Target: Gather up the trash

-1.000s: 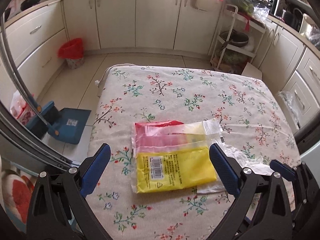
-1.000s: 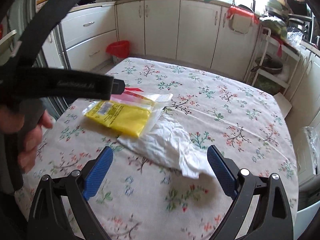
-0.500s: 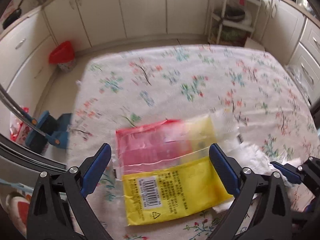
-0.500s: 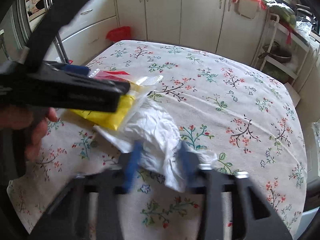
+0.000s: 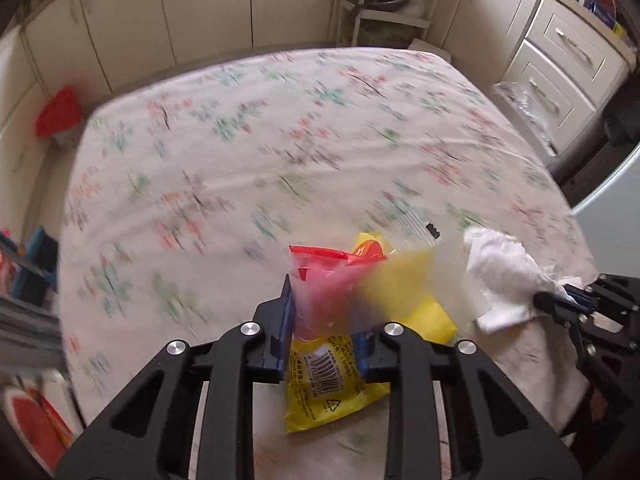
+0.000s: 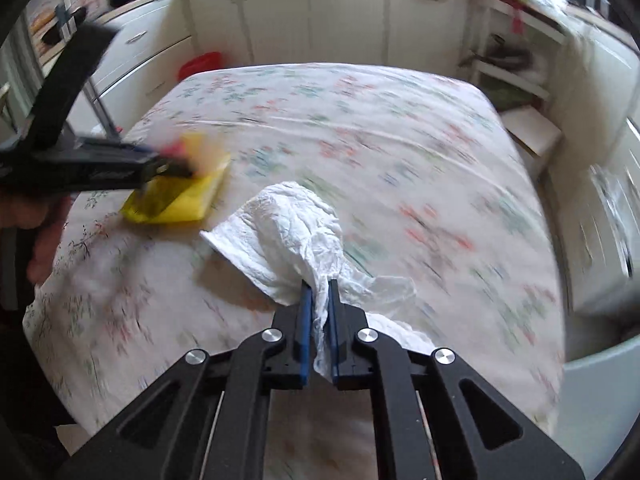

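My left gripper (image 5: 322, 316) is shut on a yellow and red plastic wrapper (image 5: 336, 364), crumpled up between the blue pads at the near edge of the flowered table (image 5: 248, 152). The wrapper also shows in the right wrist view (image 6: 180, 200), held by the left gripper (image 6: 168, 166). My right gripper (image 6: 318, 304) is shut on a crumpled white tissue (image 6: 280, 240) that trails onto the cloth. In the left wrist view the tissue (image 5: 500, 272) lies right of the wrapper, with the right gripper (image 5: 560, 298) on it.
A red trash bin (image 5: 60, 116) stands on the floor at the table's far left, also seen in the right wrist view (image 6: 200, 66). White cabinets (image 5: 200, 8) line the walls. A wire rack (image 5: 380, 4) stands behind the table. A blue dustpan (image 5: 32, 264) lies at left.
Both grippers have closed: the left on the wrapper, bunching it up, the right on the tissue. Both views have moved in lower over the table.
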Demonstrator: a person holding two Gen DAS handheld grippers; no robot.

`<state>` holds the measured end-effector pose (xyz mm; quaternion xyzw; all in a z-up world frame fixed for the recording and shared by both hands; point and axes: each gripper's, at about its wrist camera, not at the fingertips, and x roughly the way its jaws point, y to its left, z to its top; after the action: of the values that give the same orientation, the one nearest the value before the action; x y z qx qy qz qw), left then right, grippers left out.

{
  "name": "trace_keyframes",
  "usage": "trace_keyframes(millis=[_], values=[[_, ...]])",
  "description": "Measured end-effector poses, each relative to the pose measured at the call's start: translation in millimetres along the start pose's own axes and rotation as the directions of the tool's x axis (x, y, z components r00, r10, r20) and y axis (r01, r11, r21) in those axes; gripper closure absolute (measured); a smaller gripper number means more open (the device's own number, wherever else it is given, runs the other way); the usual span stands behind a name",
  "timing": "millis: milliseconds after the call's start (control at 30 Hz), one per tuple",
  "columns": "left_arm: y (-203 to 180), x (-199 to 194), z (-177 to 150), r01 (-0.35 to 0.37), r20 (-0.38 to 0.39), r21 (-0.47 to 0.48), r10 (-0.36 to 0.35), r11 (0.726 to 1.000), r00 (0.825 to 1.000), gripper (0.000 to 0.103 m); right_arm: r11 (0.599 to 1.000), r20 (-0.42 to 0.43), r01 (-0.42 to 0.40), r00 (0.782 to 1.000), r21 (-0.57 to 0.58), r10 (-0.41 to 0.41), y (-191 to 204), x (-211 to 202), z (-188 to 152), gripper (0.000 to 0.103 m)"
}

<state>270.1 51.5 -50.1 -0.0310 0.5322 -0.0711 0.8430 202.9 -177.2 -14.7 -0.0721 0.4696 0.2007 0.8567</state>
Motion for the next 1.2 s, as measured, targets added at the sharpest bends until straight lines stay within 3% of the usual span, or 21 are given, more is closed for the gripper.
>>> trace_keyframes(millis=[133, 200, 233, 300, 433, 500, 567, 667, 700, 733, 800, 833, 900, 967, 1033, 1100, 1200], values=[[-6.7, -9.9, -25.8, 0.097, -0.007, -0.138, -0.099, 0.986, 0.995, 0.08, 0.998, -0.002, -0.012, 1.0, 0.059, 0.012, -13.4, -15.7, -16.0, 0.093], [-13.4, -16.1, -39.5, 0.116, -0.008, -0.163, -0.119, 0.98, 0.993, 0.063, 0.998, 0.009, -0.034, 0.999, 0.057, 0.034, -12.4, -20.9, -20.6, 0.084], [-20.7, -20.8, -47.1, 0.115, -0.011, -0.147, -0.118, 0.983, 0.993, 0.056, 0.997, 0.026, -0.047, 0.999, 0.055, 0.046, -11.7, -25.4, -23.0, 0.066], [-31.4, -27.4, -57.5, 0.064, -0.013, -0.093, -0.065, 0.994, 0.998, 0.044, 0.998, 0.056, -0.045, 0.998, 0.043, 0.043, -8.4, -36.0, -28.1, 0.053], [-55.8, -49.5, -75.3, -0.071, 0.056, 0.108, 0.065, 0.992, 0.996, 0.023, 1.0, 0.077, -0.025, 0.997, 0.006, 0.024, -0.6, -48.3, -37.9, 0.047], [-64.3, -61.8, -80.9, -0.063, 0.099, 0.221, 0.042, 0.973, 0.994, 0.019, 1.0, 0.078, -0.016, 0.997, 0.001, 0.015, -2.4, -51.9, -43.1, 0.045], [-79.8, -66.7, -88.5, -0.046, 0.111, 0.345, 0.008, 0.938, 0.994, 0.014, 1.0, 0.068, -0.013, 0.998, 0.004, 0.012, -7.0, -51.3, -47.8, 0.042], [-97.8, -54.8, -98.4, -0.065, 0.079, 0.454, 0.032, 0.889, 0.996, 0.014, 1.0, 0.058, -0.007, 0.998, 0.017, 0.006, -15.4, -49.0, -51.3, 0.042], [-105.8, -51.5, -103.6, -0.086, 0.087, 0.502, 0.049, 0.86, 0.995, 0.014, 1.0, 0.06, -0.01, 0.998, 0.022, 0.009, -17.7, -49.6, -51.7, 0.042], [-115.0, -49.2, -110.6, -0.132, 0.115, 0.585, 0.08, 0.8, 0.99, 0.014, 1.0, 0.064, -0.014, 0.998, 0.026, 0.013, -18.9, -49.5, -51.9, 0.04], [-122.1, -48.0, -117.7, -0.187, 0.157, 0.67, 0.109, 0.718, 0.982, 0.014, 0.999, 0.067, -0.019, 0.998, 0.027, 0.017, -20.0, -49.1, -51.4, 0.039], [-120.0, -46.3, -117.8, -0.177, 0.147, 0.695, 0.103, 0.697, 0.984, 0.014, 0.999, 0.067, -0.021, 0.998, 0.024, 0.019, -19.5, -47.9, -50.3, 0.039], [-110.0, -47.5, -108.3, -0.134, 0.113, 0.68, 0.077, 0.721, 0.991, 0.014, 1.0, 0.069, -0.024, 0.997, 0.017, 0.023, -16.3, -48.4, -49.6, 0.039], [-93.2, -51.8, -94.7, -0.082, 0.081, 0.634, 0.039, 0.769, 0.996, 0.014, 0.998, 0.082, -0.065, 0.994, -0.019, 0.066, -7.7, -54.2, -49.6, 0.039], [-81.3, -60.2, -88.5, -0.031, 0.072, 0.604, -0.016, 0.797, 0.997, 0.014, 0.989, 0.108, -0.121, 0.986, -0.09, 0.13, 5.8, -61.4, -50.6, 0.038], [-75.3, -65.9, -85.9, 0.003, 0.073, 0.596, -0.058, 0.803, 0.996, 0.014, 0.977, 0.126, -0.163, 0.976, -0.139, 0.18, 19.7, -63.5, -50.7, 0.033], [-77.6, -62.3, -79.3, 0.014, 0.087, 0.587, -0.079, 0.81, 0.993, 0.014, 0.97, 0.092, -0.158, 0.98, -0.183, 0.177, 39.1, -50.7, -49.3, 0.033]])
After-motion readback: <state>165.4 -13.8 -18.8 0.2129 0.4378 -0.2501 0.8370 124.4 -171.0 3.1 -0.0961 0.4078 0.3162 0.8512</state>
